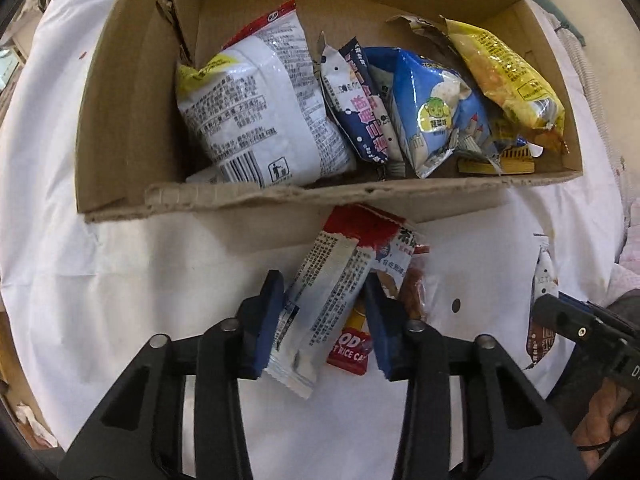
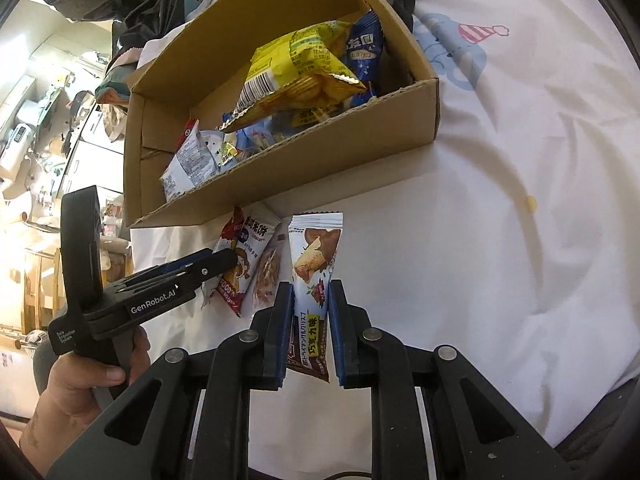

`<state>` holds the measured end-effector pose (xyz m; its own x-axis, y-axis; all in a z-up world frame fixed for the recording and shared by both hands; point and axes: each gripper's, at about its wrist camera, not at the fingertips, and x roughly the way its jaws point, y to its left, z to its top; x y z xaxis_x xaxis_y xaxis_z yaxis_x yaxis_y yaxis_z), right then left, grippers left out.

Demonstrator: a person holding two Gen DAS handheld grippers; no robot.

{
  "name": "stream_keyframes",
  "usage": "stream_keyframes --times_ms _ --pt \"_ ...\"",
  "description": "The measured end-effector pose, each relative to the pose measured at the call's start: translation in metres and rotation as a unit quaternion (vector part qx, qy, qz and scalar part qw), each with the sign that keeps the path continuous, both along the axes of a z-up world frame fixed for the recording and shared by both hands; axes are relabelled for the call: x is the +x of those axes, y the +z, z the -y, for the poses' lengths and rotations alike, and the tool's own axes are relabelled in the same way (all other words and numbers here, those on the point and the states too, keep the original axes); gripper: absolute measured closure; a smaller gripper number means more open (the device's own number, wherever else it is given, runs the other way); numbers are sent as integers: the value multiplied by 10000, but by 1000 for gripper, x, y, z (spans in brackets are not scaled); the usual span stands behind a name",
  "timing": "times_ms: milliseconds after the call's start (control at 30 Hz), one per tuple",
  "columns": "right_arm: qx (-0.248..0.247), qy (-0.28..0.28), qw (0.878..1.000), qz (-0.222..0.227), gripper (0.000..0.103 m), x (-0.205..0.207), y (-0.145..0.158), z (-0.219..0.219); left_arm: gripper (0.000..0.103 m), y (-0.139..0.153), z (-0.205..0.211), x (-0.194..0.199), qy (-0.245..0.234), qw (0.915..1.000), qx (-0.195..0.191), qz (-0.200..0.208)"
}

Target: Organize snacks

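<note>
Cardboard box [image 1: 120, 120] holds five packets; left gripper [image 1: 324, 304] jaws clamp one white packet [image 1: 320, 300], right gripper [image 2: 308, 308] jaws one chocolate packet [image 2: 314, 264].

We see our two matte-black plastic grippers, the left one [image 1: 325, 312] and the right one [image 2: 309, 312], each with flat blue finger pads [image 2: 282, 328], round silver pivot pins [image 2: 248, 336], white "GenRobot.AI" lettering on the left's side, and a bare-skinned hand [image 2: 76, 392].
</note>
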<state>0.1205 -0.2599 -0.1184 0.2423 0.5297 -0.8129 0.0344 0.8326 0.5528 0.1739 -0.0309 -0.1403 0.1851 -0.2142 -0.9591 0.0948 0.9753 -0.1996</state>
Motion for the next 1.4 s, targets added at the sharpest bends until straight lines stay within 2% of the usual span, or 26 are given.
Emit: stream_keyframes --times_ms 67,100,133,333,567,667,967,1033,1233,1400 --pt "-6 14 10000 -4 84 -1 0 0 75 1 -6 -3 88 9999 74 34" --pt "-13 20 10000 -3 84 0 -1 -1 82 2 -8 -4 86 9999 89 57" --pt "-24 28 10000 -4 84 0 -1 -1 85 4 -8 -6 62 9999 121 107" --pt "-56 25 10000 24 84 -1 1 -2 91 18 -8 -21 105 9993 269 236" --pt "-40 46 9999 86 84 -4 5 -5 92 28 -27 -39 400 9990 118 163" --pt "-2 67 10000 62 84 -5 4 -5 92 23 -33 -46 346 9993 125 56" --pt "97 44 9999 -37 84 -2 1 -6 90 12 -27 -24 437 9989 179 -27" --pt "114 71 9999 -56 84 -1 -1 -7 89 6 -27 -18 410 9989 158 -157" --pt "121 96 9998 -79 84 2 -3 -9 91 -7 -12 -18 201 9987 351 -322" --pt "63 141 9999 -76 84 1 -3 -11 91 -2 -5 -24 173 9979 566 -278"
